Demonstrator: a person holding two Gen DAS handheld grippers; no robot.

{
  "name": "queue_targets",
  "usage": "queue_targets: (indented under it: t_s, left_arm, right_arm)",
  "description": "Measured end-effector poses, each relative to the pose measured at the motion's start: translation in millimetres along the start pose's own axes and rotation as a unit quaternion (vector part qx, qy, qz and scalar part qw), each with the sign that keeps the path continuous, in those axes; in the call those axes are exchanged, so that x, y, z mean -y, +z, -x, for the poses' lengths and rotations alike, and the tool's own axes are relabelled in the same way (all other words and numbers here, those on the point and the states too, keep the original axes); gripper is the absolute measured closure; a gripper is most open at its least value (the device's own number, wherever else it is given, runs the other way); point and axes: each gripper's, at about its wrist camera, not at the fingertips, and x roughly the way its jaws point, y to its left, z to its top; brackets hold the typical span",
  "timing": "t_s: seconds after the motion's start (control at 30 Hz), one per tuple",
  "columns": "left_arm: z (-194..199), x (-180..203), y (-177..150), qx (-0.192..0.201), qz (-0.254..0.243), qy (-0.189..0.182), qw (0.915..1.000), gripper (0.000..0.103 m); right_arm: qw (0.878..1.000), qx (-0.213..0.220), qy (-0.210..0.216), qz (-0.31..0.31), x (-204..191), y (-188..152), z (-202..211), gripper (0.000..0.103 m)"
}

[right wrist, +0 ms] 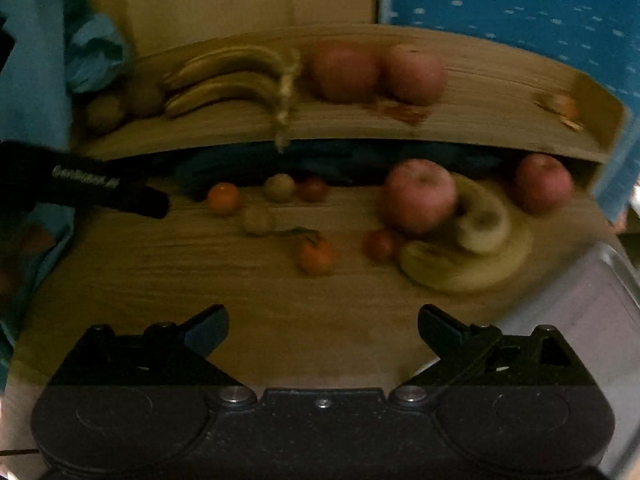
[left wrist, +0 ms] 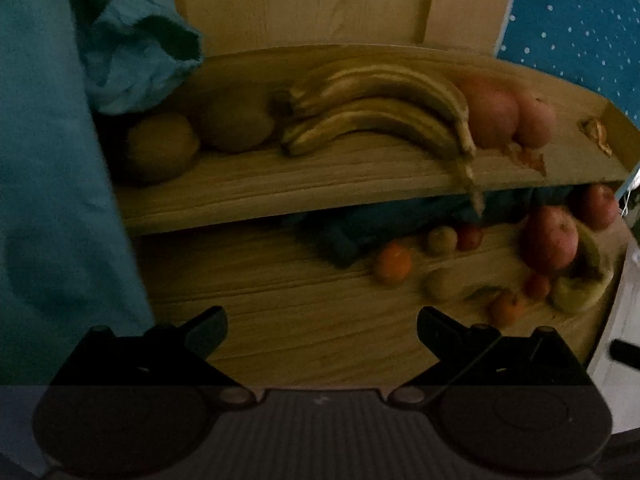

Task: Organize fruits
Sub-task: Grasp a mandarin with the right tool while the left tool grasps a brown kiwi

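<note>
A wooden upper shelf [left wrist: 280, 188] holds two kiwis [left wrist: 160, 152], a pair of bananas [left wrist: 380, 112] and two red apples [left wrist: 488, 116]. On the lower wooden board [right wrist: 160, 280] lie loose fruit: oranges [right wrist: 316, 256], small kiwis [right wrist: 258, 220], tomatoes [right wrist: 380, 244], two apples [right wrist: 420, 196] and a bunch of bananas [right wrist: 460, 268]. My left gripper [left wrist: 322, 328] hovers open over the board's left part, holding nothing; it also shows in the right wrist view as the left gripper [right wrist: 100, 192]. My right gripper [right wrist: 322, 326] is open and empty, short of the orange.
A crumpled teal cloth [left wrist: 136, 68] sits at the shelf's left end, and dark blue cloth [left wrist: 360, 228] lies under the shelf. Peel scraps [left wrist: 596, 132] lie at the shelf's right end. A metal tray [right wrist: 600, 300] borders the board on the right. Dotted blue fabric [left wrist: 580, 32] hangs behind.
</note>
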Motion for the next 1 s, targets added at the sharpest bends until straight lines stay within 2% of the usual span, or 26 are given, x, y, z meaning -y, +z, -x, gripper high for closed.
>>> queue_targets:
  t_s: [0.3, 0.43, 0.7, 0.9, 1.0]
  left_arm:
    - [-26, 33, 12, -0.013, 0.029, -0.004, 0.9995, 0.0]
    - [-34, 40, 15, -0.022, 0.039, -0.01, 0.9989, 0.001]
    - [-46, 54, 15, -0.044, 0.05, -0.04, 0.997, 0.015]
    - [-55, 63, 15, -0.054, 0.058, -0.056, 0.9953, 0.026]
    - [-59, 63, 17, -0.06, 0.062, -0.052, 0.9949, 0.036]
  right_arm:
    - [0.997, 0.005, 0.065, 0.029, 18, 13, -23, 0.018]
    - [0.994, 0.012, 0.098, 0.042, 19, 18, -28, 0.02]
    - [0.994, 0.004, 0.101, 0.049, 24, 23, -43, 0.04]
    - [0.995, 0.004, 0.095, 0.042, 29, 22, -50, 0.048]
    - [0.995, 0.005, 0.092, 0.04, 29, 22, -52, 0.052]
